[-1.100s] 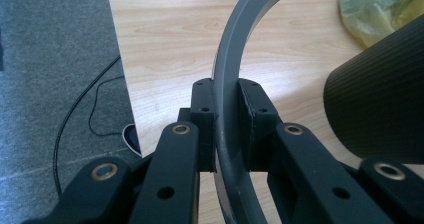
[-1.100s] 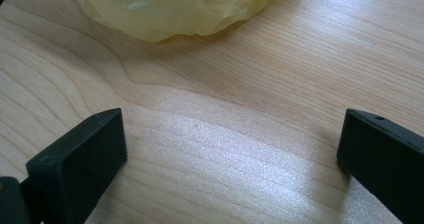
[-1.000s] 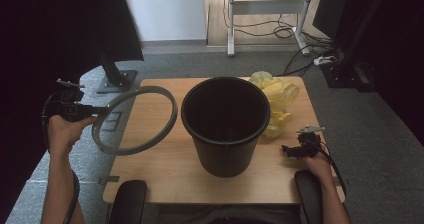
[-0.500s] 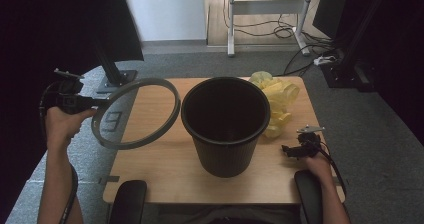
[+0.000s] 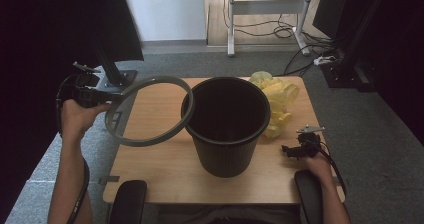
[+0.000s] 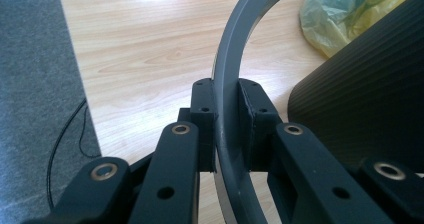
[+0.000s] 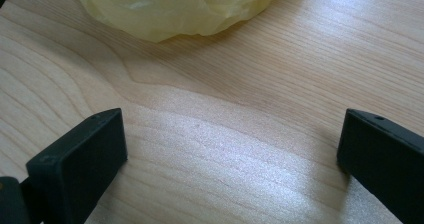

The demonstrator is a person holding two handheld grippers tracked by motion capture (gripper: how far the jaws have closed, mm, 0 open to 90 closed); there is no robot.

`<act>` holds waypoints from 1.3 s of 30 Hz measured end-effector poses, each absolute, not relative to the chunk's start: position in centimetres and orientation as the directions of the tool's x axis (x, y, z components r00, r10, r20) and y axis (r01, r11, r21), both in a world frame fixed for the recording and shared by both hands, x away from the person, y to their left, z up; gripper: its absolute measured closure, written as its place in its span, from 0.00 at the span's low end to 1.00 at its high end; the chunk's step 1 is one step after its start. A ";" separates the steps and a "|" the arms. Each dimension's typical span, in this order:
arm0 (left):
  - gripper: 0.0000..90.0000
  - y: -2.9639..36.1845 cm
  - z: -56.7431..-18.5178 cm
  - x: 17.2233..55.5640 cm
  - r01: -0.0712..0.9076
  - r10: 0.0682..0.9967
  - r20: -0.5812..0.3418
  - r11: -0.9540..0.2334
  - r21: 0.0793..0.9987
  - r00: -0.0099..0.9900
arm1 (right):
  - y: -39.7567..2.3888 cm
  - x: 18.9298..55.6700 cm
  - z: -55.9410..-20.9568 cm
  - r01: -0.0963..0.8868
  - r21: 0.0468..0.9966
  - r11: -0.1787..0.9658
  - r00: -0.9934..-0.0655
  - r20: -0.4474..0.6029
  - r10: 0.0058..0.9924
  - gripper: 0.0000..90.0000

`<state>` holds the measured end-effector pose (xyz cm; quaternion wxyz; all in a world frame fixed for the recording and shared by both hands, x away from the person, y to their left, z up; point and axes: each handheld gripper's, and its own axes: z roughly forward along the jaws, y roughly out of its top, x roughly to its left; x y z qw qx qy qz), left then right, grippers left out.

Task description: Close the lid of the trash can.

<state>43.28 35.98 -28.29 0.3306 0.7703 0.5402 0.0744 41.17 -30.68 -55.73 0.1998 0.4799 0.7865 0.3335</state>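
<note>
Left gripper [image 6: 227, 119]: clenched on the grey ring, one jaw against each face of the band, seen closely in the left gripper view; in the high view it sits at the left, off the tabletop's edge, in the person's left hand [image 5: 77, 116].
Grey ring [image 5: 150, 111]: a thin round hoop held in the air above the left part of the tabletop, tilted, its far side higher than its near side. Its right edge lies just beside the rim of the black bin; whether the two touch I cannot tell.
Grip point: on the ring's left side, the band running upright between the jaws in the left gripper view [image 6: 235, 59].
Black bin [image 5: 227, 124]: stands upright at the middle of the tabletop, open at the top, ribbed wall, dark inside.
Yellow bag [image 5: 275, 96]: a crumpled plastic bag lying on the tabletop behind and to the right of the bin, touching or nearly touching its wall.
Right gripper [image 7: 232, 149]: released, jaws wide apart with bare wood between them; it rests low over the right near corner of the tabletop [image 5: 302, 148], pointing toward the yellow bag, well apart from the ring.
Tabletop [image 5: 155, 169]: light wood, rectangular, with grey carpet around it.
Near edge: two dark padded armrests [image 5: 127, 201] show at the bottom of the high view.
</note>
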 end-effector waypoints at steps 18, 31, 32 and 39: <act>0.88 30.8 -28.0 45.1 0.759 0.850 -0.226 -0.268 0.593 0.477 | -30.6 41.2 -55.7 0.617 0.717 0.323 -0.468 0.005 0.884 0.00; 0.88 27.0 -28.0 46.2 0.738 0.818 -0.229 -0.308 0.600 0.528 | -30.6 41.1 -55.7 0.616 0.717 0.325 -0.470 0.004 0.882 0.00; 0.88 26.7 -28.1 46.3 0.737 0.815 -0.230 -0.312 0.600 0.531 | -30.6 41.1 -55.7 0.616 0.717 0.325 -0.471 0.004 0.882 0.00; 0.88 24.5 -28.0 46.8 0.723 0.797 -0.227 -0.335 0.604 0.559 | -30.6 41.1 -55.7 0.615 0.717 0.327 -0.472 0.004 0.881 0.00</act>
